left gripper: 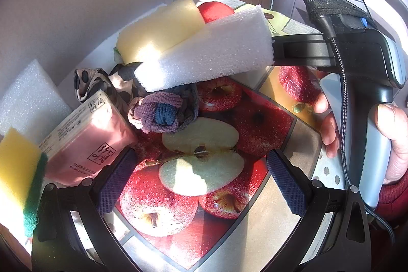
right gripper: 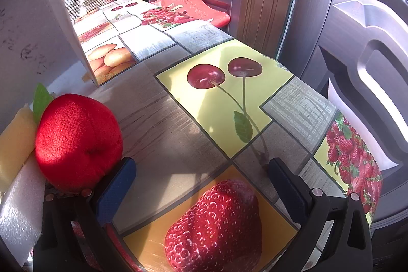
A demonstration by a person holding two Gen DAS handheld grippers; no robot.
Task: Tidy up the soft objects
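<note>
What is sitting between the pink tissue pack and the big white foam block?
In the left wrist view, a rolled-up sock ball and a spotted cloth lie between the pink tissue pack and the white foam block.

Two white foam blocks (left gripper: 204, 47) (left gripper: 28, 96), two sponges (left gripper: 158, 27) (left gripper: 17, 165)

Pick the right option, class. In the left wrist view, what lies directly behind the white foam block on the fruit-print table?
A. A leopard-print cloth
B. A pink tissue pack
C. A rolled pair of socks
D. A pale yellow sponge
D: the pale yellow sponge sits right behind the white foam block, whereas the tissue pack, socks and cloth lie in front of it.
</note>
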